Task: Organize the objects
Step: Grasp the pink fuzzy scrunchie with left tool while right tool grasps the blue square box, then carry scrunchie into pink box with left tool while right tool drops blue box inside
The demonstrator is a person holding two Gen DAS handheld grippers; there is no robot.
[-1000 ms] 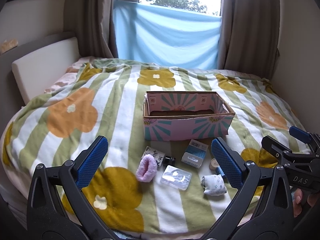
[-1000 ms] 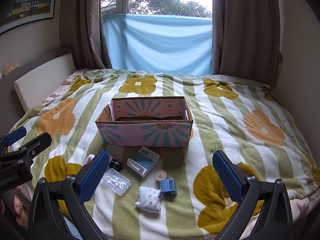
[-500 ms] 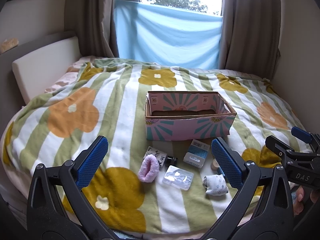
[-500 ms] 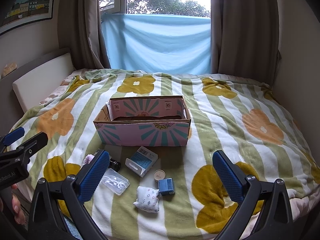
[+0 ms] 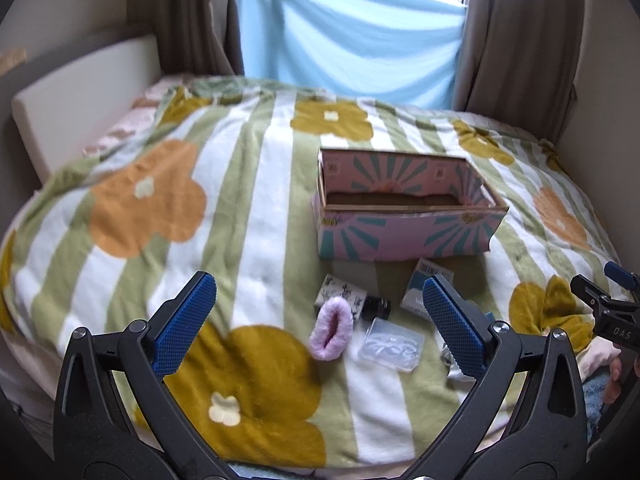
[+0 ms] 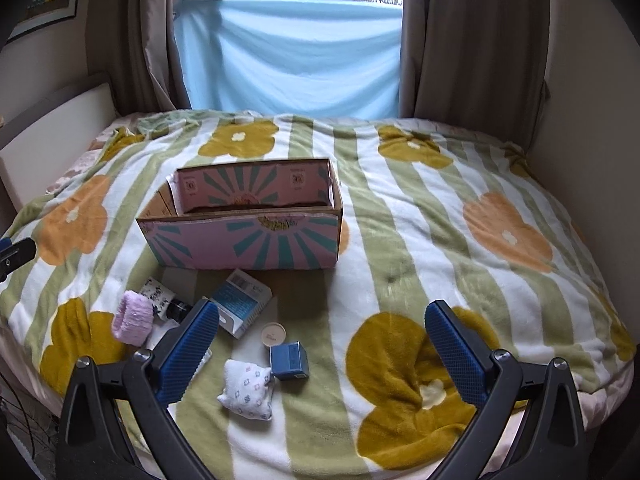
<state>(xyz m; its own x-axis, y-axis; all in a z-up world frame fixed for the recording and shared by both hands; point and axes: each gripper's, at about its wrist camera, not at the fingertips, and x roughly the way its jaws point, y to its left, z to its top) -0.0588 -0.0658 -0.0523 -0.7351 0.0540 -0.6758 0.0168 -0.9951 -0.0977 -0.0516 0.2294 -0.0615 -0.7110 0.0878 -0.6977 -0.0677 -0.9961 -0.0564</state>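
Note:
An open pink and teal cardboard box (image 5: 408,236) (image 6: 244,240) stands on the bed. In front of it lie a fuzzy pink roll (image 5: 332,334) (image 6: 133,318), a patterned bottle with a black cap (image 5: 352,298) (image 6: 162,294), a clear plastic case (image 5: 391,344), a light blue carton (image 6: 240,302) (image 5: 420,282), a round cream lid (image 6: 273,334), a small blue box (image 6: 289,360) and a white patterned pouch (image 6: 247,388). My left gripper (image 5: 318,324) is open above the pink roll. My right gripper (image 6: 322,346) is open above the blue box.
A striped flower blanket (image 6: 440,248) covers the bed. A white headboard (image 5: 80,92) is at the left, a wall at the right, curtains and a blue cloth (image 6: 288,56) behind. The right gripper's frame (image 5: 608,312) shows at the left view's right edge.
Both grippers have moved forward and down toward the objects, which now look larger. Both stay open. The objects have not moved.

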